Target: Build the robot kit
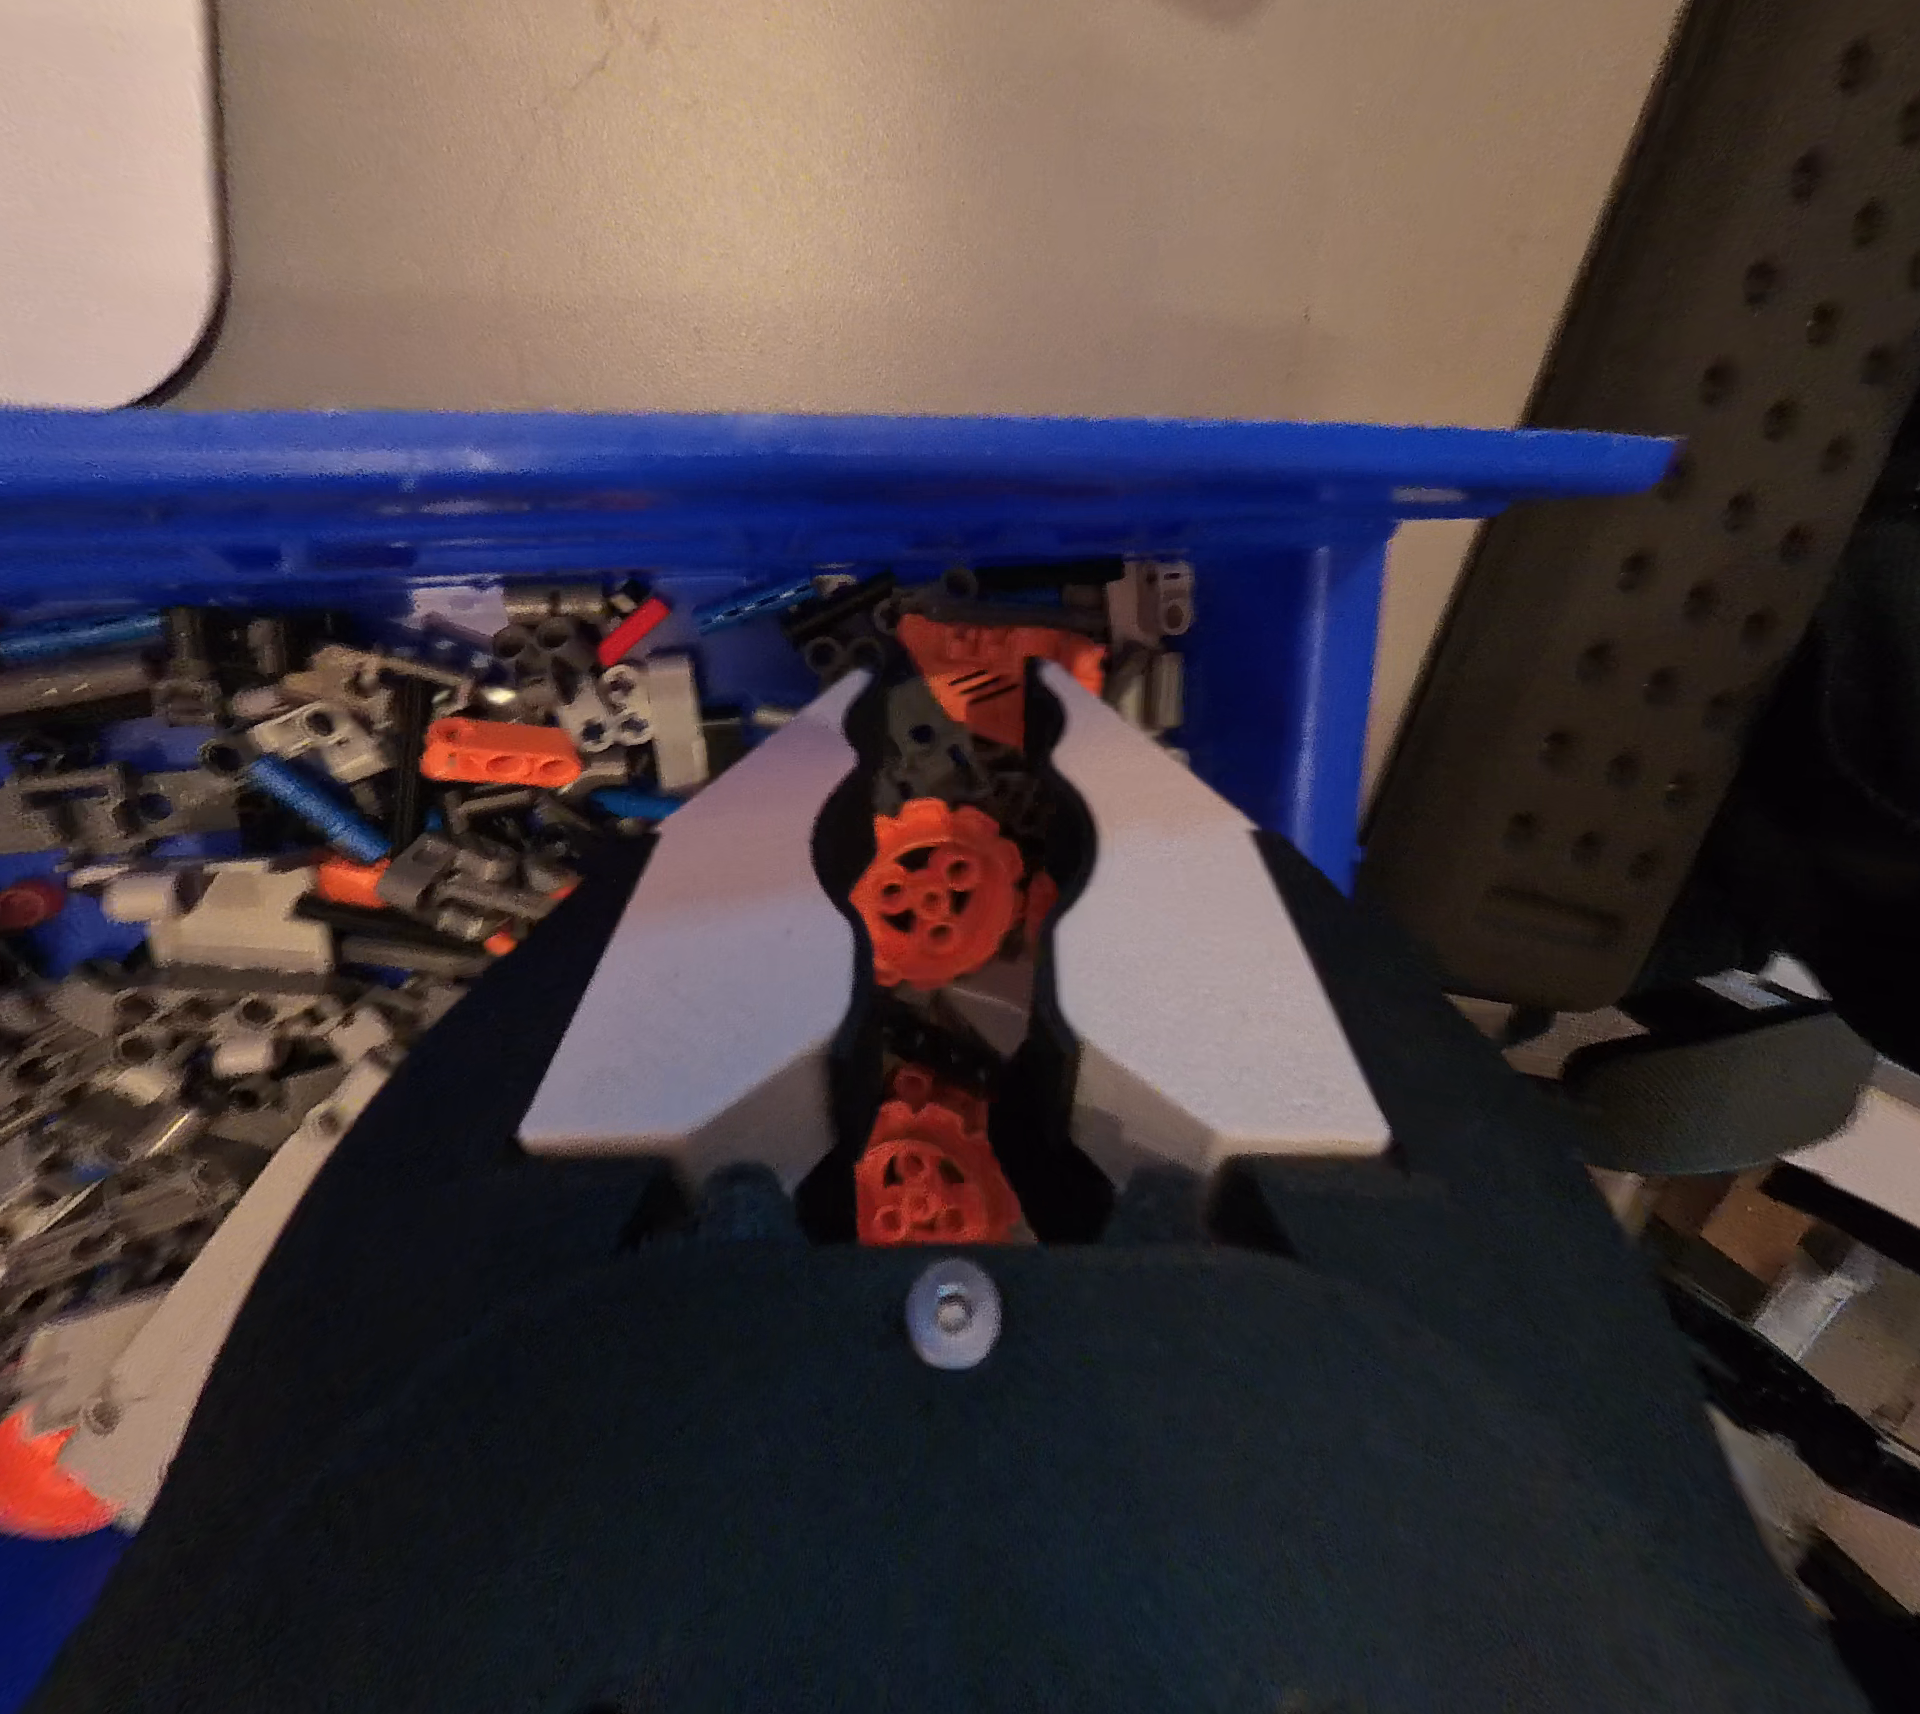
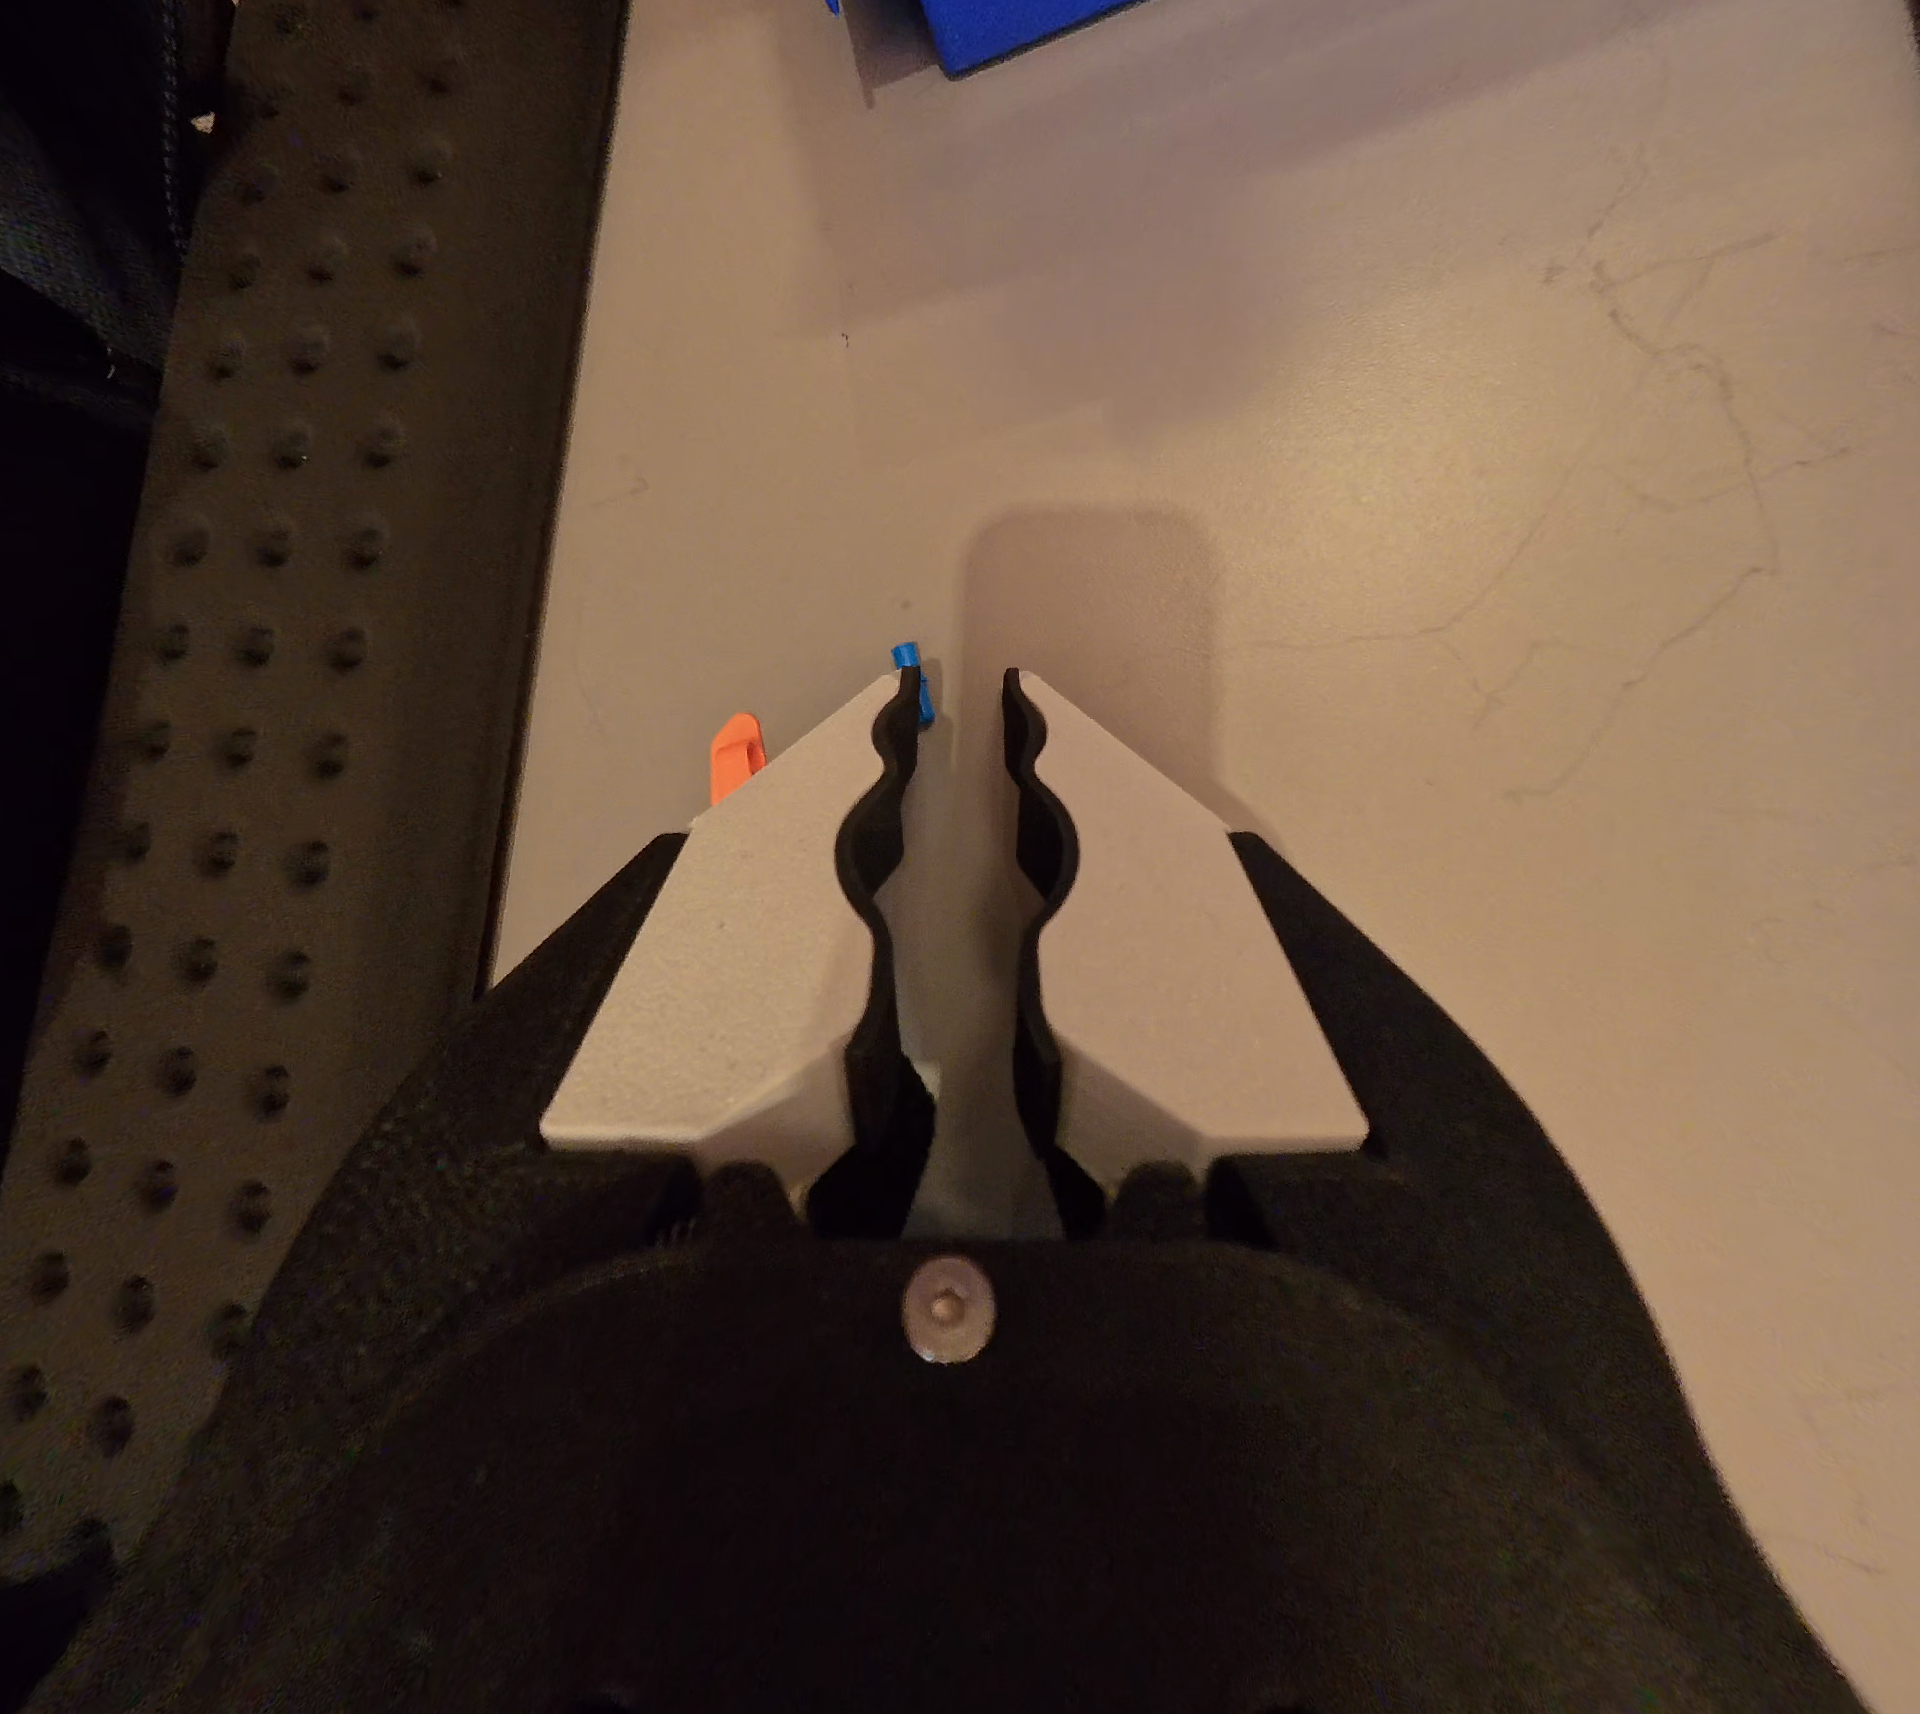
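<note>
Over the blue plastic bin [image 1: 727,469] of loose bricks, left tongs [image 1: 954,677] hang parted, empty, orange toothed wheel [image 1: 935,895] below; right tongs [image 2: 961,677] parted above the table [image 2: 1455,417], small blue pin [image 2: 912,677] just beside.

Left tongs [image 1: 951,677] parted; right tongs [image 2: 961,677] parted

Right gripper [image 2: 961,677] fingers apart over table [image 2: 1351,417], blue piece [image 2: 906,656] beside

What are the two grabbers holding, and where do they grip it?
Nothing. The left gripper hangs open over the parts in the blue bin. The right gripper is open above the table.
</note>
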`<action>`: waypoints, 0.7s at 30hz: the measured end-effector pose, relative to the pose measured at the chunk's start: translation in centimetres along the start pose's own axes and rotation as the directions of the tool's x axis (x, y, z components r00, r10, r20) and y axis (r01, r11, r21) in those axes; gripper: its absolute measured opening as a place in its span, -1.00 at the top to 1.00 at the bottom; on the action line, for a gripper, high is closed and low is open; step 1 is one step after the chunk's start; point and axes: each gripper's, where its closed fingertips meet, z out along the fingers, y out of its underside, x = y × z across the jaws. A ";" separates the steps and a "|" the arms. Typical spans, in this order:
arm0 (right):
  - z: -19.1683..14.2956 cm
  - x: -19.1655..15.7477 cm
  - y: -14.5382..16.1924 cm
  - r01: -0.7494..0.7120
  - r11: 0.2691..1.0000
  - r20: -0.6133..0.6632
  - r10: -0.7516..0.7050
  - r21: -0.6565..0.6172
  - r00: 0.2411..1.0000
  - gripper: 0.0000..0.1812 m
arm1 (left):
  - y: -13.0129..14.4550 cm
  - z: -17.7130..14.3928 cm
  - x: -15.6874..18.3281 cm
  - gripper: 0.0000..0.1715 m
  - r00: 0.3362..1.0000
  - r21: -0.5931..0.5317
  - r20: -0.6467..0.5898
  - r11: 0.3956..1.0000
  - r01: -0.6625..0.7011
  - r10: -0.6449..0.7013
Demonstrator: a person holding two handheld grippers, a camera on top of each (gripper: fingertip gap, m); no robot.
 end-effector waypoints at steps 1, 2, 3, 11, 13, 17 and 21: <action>0.0 0.0 0.0 0.001 1.000 0.000 -0.001 0.000 1.000 0.85 | 0.5 0.1 -0.8 0.79 0.999 -0.024 0.048 1.000 -0.003 0.004; 0.0 0.0 0.0 0.001 1.000 -0.001 -0.001 0.000 1.000 0.85 | 1.0 0.2 -1.1 0.81 0.998 -0.046 0.059 0.999 0.003 0.000; 0.0 0.0 0.0 0.001 1.000 -0.001 -0.001 0.000 1.000 0.85 | 1.1 0.3 -1.1 0.83 0.999 -0.043 0.046 0.999 0.008 -0.006; 0.0 0.0 0.0 0.001 1.000 -0.001 -0.001 -0.001 1.000 0.85 | 1.8 -1.6 -3.8 1.00 0.987 -0.019 0.153 0.999 0.046 -0.042; 0.0 0.0 0.0 0.001 1.000 0.000 -0.001 0.000 1.000 0.85 | 2.3 -2.5 -4.7 1.00 0.982 -0.019 0.178 0.998 0.062 -0.058; 0.0 0.0 0.0 0.001 1.000 0.000 -0.001 -0.001 1.000 0.85 | 3.3 -3.6 -6.1 1.00 0.972 -0.022 0.222 0.996 0.083 -0.076; 0.0 0.0 0.0 0.000 1.000 0.003 0.000 -0.001 1.000 0.85 | 3.1 -3.1 -3.5 0.66 0.994 -0.023 0.108 0.999 0.027 -0.025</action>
